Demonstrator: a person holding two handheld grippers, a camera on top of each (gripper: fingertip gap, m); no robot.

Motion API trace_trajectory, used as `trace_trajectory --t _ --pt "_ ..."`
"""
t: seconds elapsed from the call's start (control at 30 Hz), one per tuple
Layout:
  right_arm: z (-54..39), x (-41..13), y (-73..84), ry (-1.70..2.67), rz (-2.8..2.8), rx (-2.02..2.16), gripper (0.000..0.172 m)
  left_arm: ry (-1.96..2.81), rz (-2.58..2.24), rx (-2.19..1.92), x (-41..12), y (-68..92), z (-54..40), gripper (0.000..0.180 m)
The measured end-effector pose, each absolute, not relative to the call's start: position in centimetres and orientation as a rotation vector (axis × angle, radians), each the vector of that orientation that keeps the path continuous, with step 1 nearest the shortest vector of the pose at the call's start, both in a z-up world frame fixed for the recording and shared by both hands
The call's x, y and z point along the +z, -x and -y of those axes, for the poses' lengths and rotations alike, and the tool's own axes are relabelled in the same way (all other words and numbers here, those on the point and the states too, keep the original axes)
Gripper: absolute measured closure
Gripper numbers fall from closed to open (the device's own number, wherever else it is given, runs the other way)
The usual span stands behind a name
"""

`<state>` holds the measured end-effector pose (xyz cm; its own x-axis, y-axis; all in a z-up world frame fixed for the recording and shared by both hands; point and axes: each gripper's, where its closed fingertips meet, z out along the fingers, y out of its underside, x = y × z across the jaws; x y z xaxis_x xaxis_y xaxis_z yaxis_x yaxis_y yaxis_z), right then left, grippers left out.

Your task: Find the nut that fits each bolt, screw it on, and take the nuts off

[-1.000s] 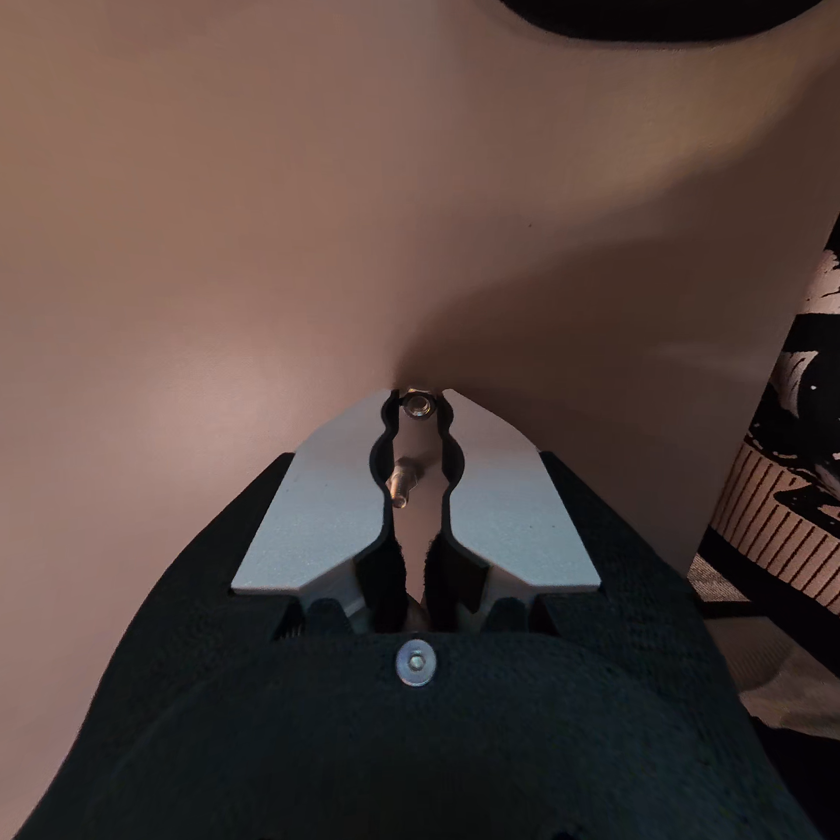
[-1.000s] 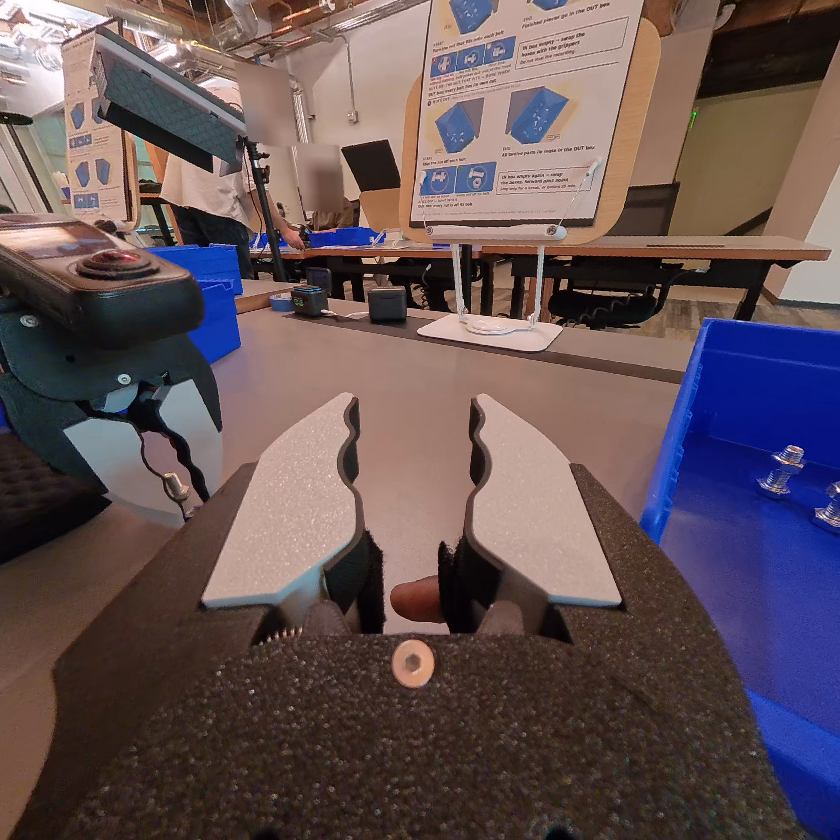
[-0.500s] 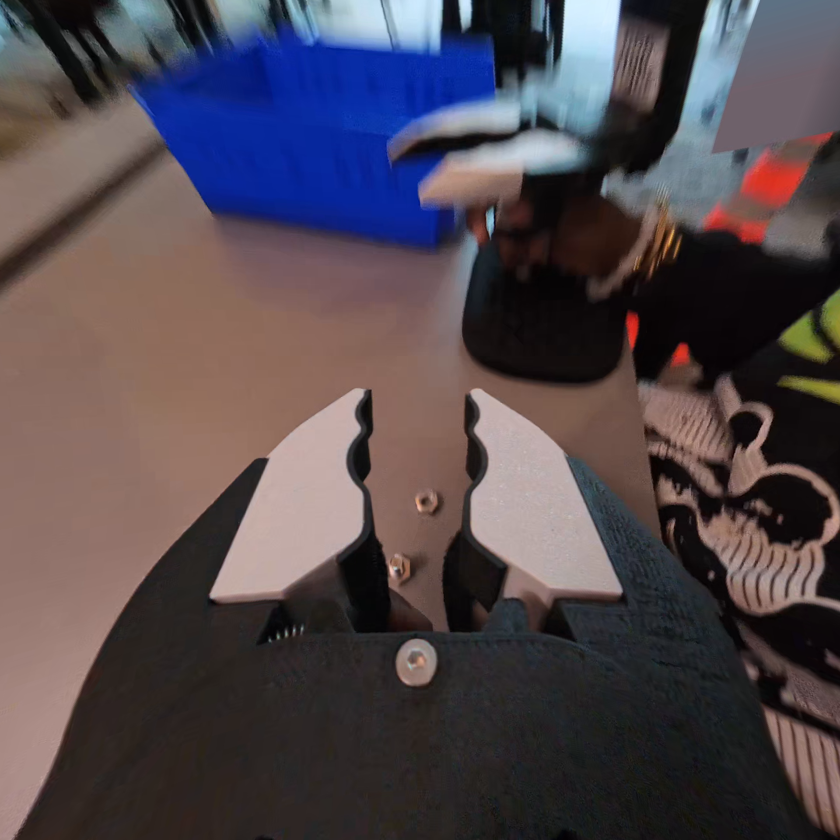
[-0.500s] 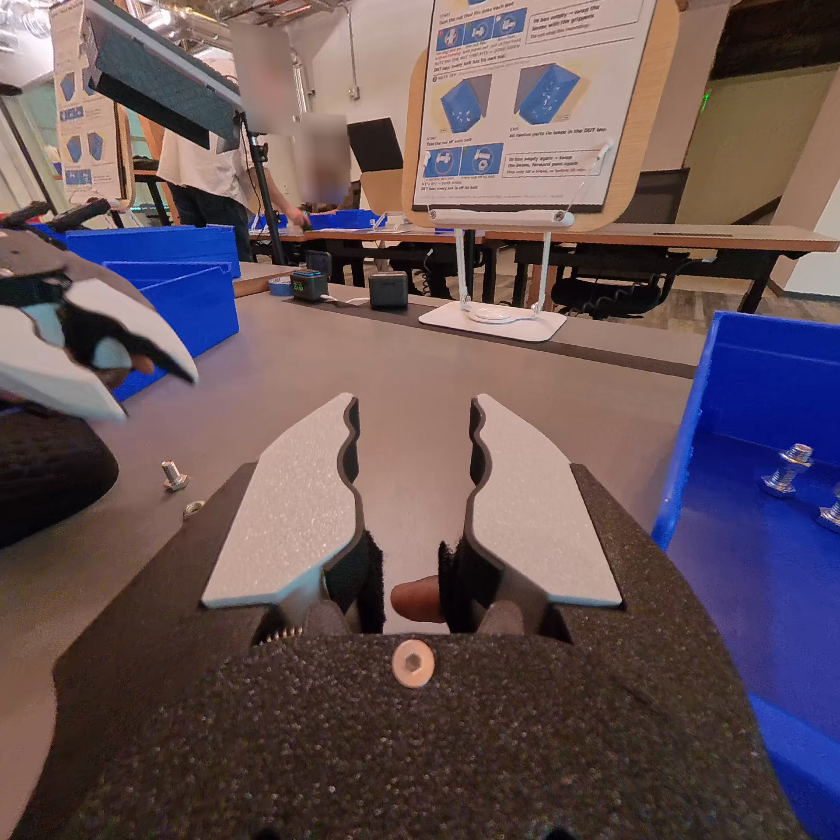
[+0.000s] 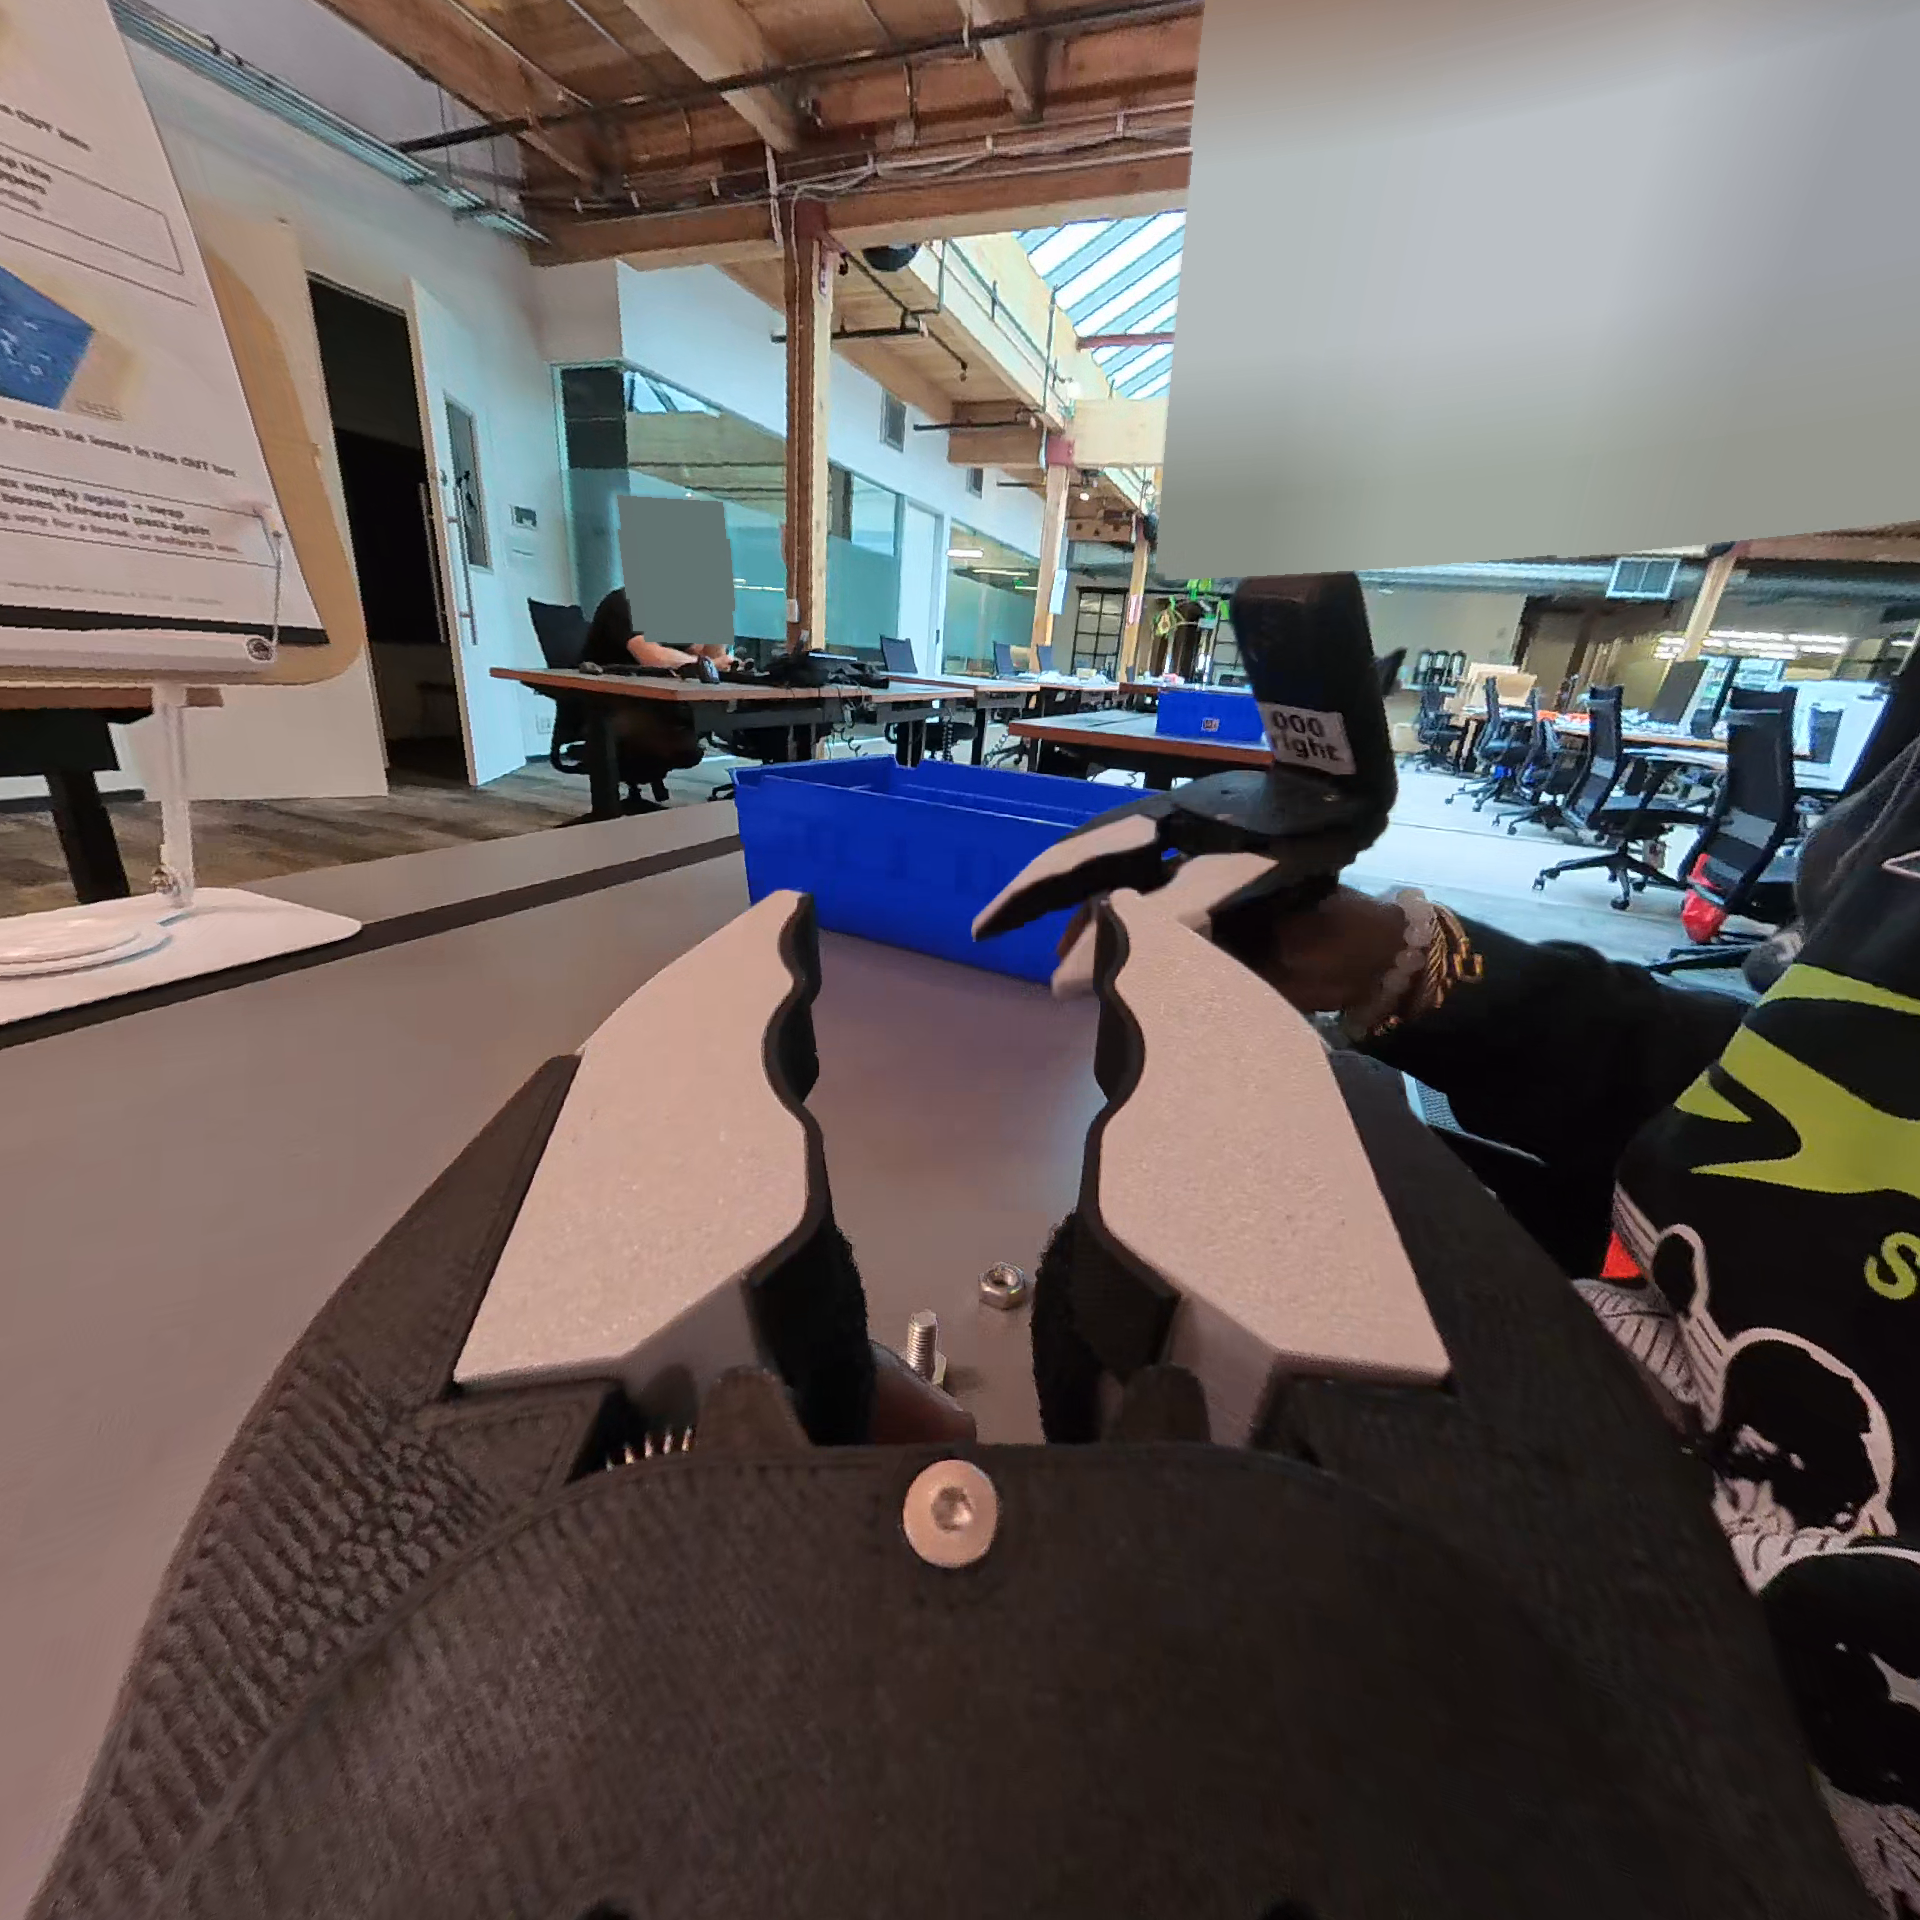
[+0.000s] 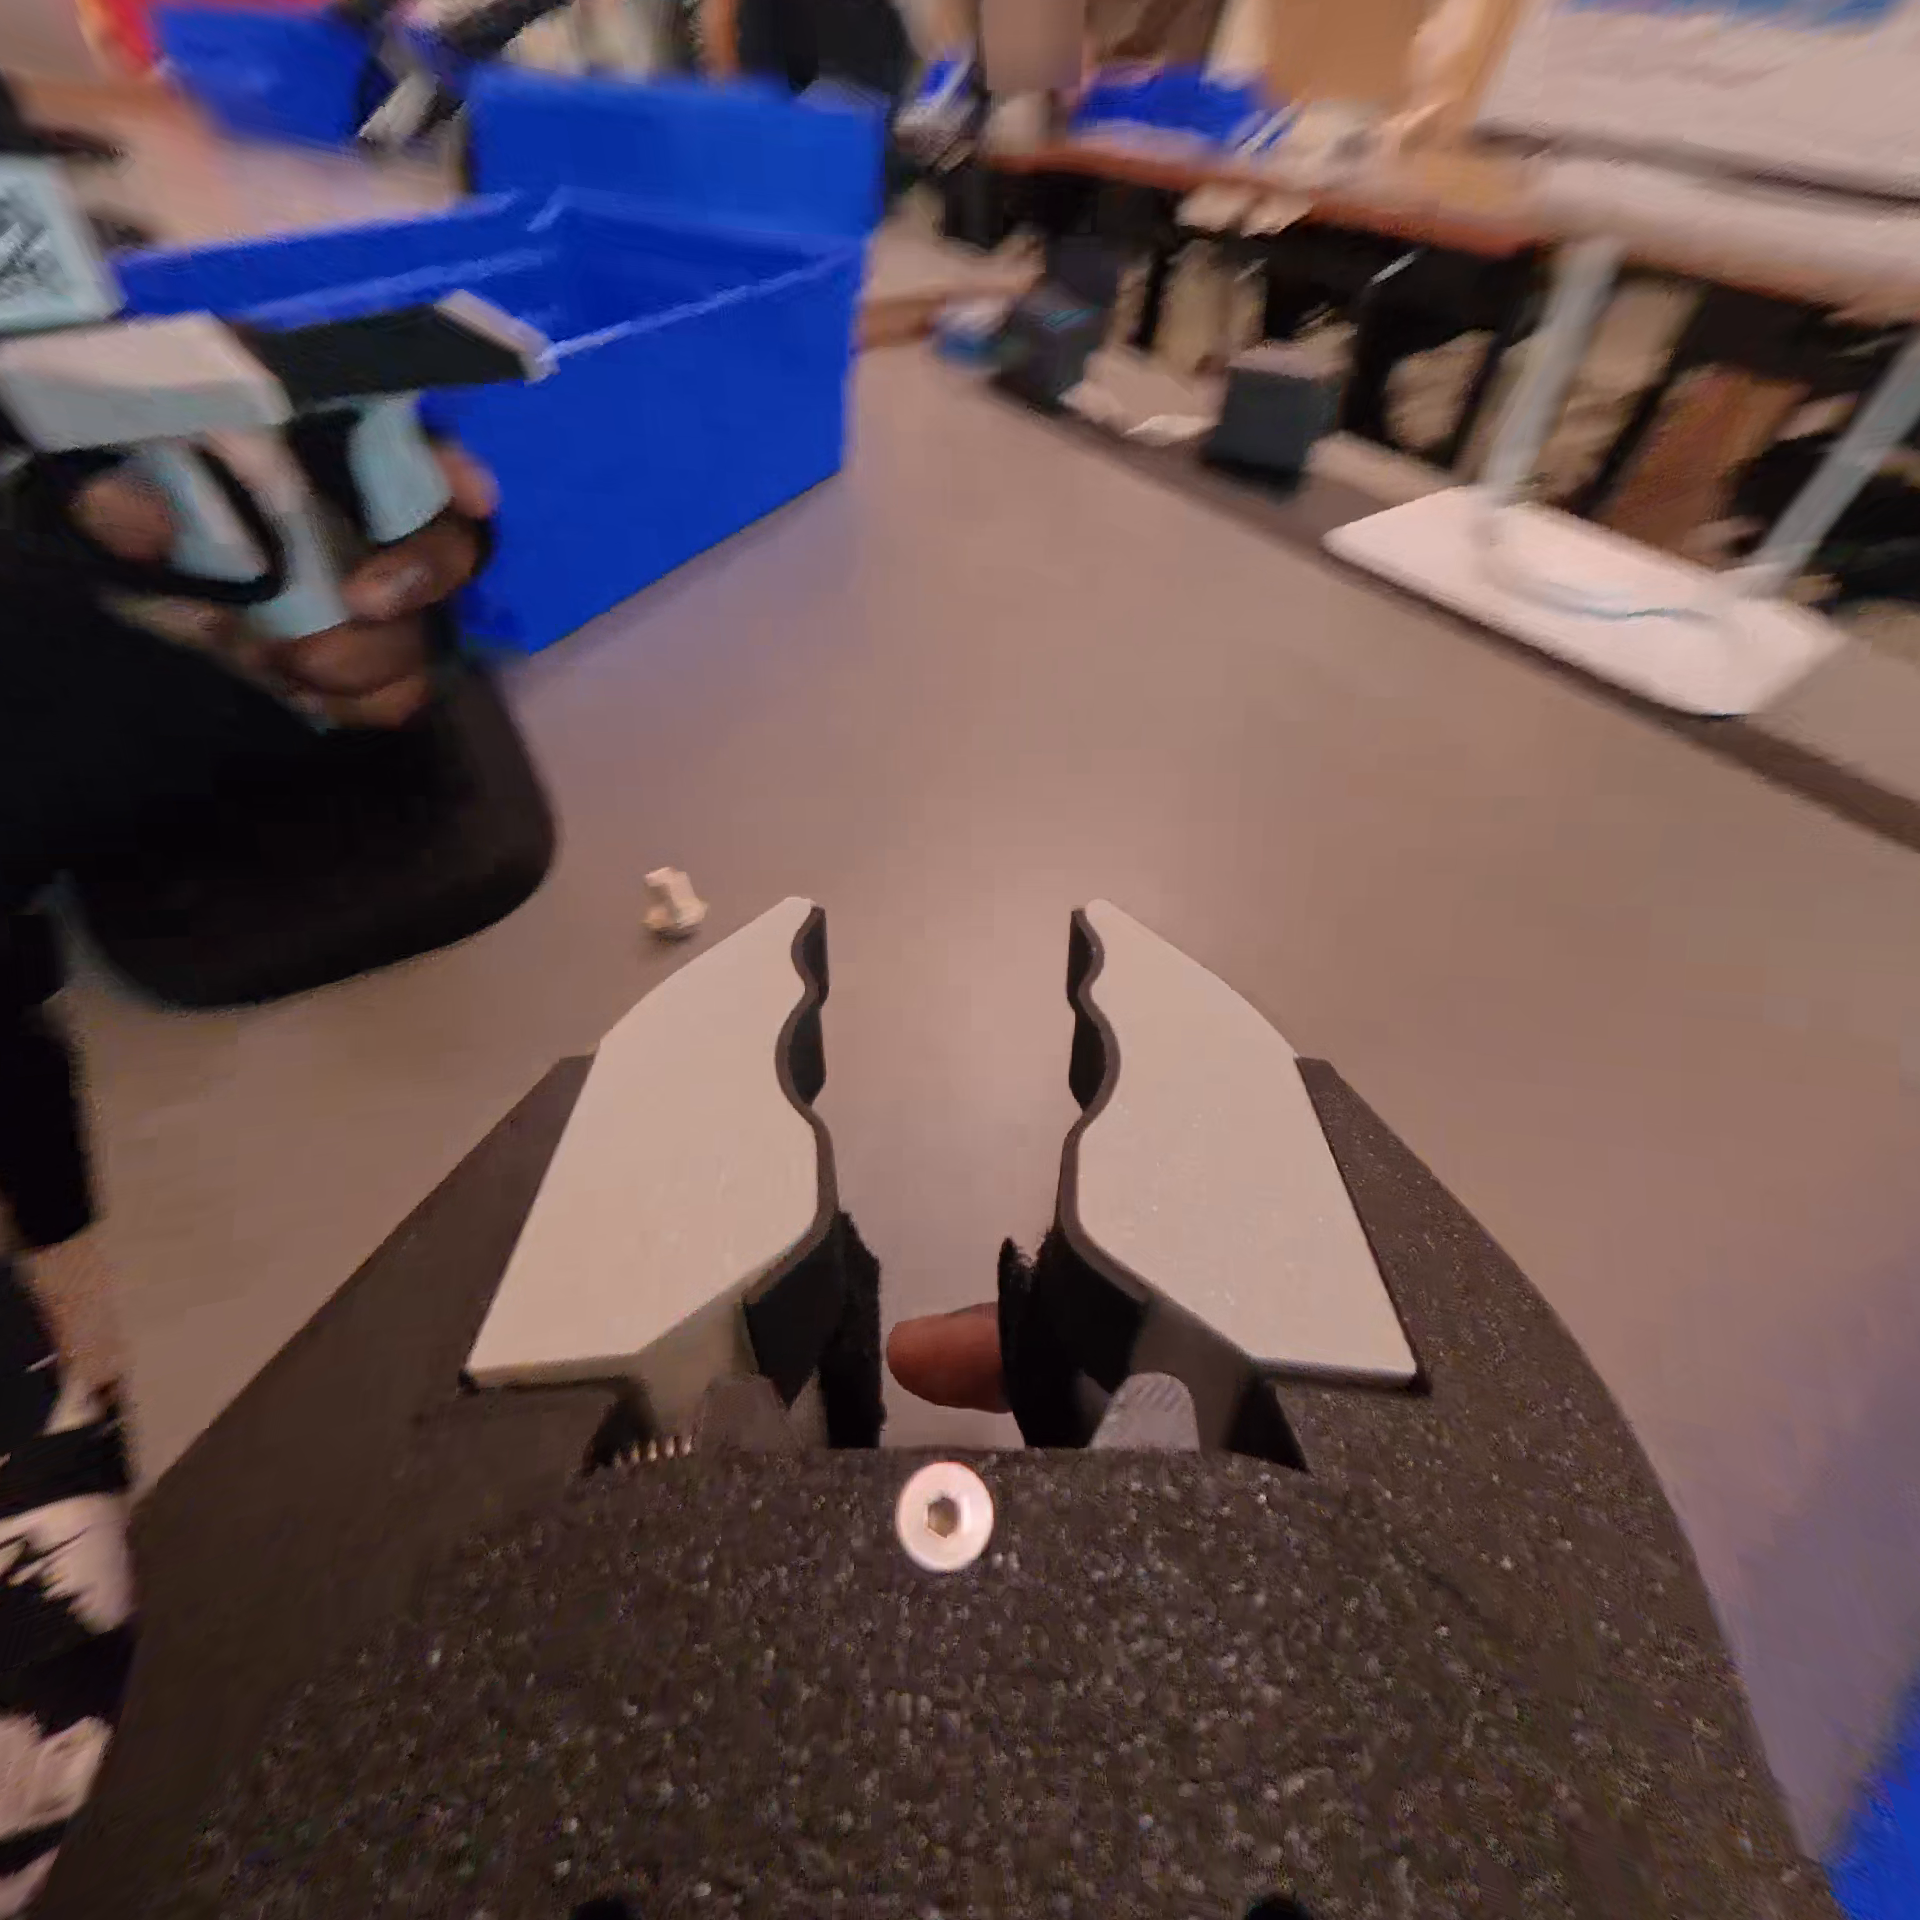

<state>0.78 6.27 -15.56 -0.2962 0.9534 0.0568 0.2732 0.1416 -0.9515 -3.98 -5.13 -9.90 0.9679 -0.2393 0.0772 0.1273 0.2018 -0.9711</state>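
While blur smears the bolt (image 6: 673, 904), both claws gape bare.

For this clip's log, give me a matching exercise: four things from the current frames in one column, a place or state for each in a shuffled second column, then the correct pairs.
Things:
1. left gripper
2. nut
3. bolt
4. blue bin

Places or states:
A. standing on the table beyond the fingertips, in the left wrist view
B. open, nothing between the fingers
C. hexagonal, lying flat on the table
D. threaded, on the table just left of the nut in the left wrist view

Pairs: 1-B, 2-C, 3-D, 4-A
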Motion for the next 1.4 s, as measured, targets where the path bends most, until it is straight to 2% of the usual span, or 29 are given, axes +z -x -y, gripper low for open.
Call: trace_trajectory --t 0.2,0.43,0.57,0.67,1.0,1.4 --pt "1.4 -20.5 1.8 1.148 2.164 1.138 0.138 1.323 -0.088 -0.288 -9.8 4.2 5.5 0.129" --pt "3.1 -22.3 3.7 1.147 2.255 1.109 0.149 1.316 -0.089 -0.303 -9.8 4.1 5.7 0.129" --pt "3.3 -22.7 4.0 1.136 2.258 1.087 0.163 1.320 -0.088 -0.305 -9.8 4.1 5.6 0.129" --pt "2.8 -21.3 4.0 1.136 2.201 1.130 0.164 1.336 -0.089 -0.293 -10.0 4.0 5.5 0.130" --pt "2.6 -11.1 1.2 0.988 2.114 1.366 0.164 1.600 -0.210 -0.105 -12.7 1.6 2.8 0.133" --pt "3.4 -11.4 0.3 0.975 2.215 1.345 0.164 1.668 -0.300 -0.115 -13.9 -0.8 1.6 0.153"
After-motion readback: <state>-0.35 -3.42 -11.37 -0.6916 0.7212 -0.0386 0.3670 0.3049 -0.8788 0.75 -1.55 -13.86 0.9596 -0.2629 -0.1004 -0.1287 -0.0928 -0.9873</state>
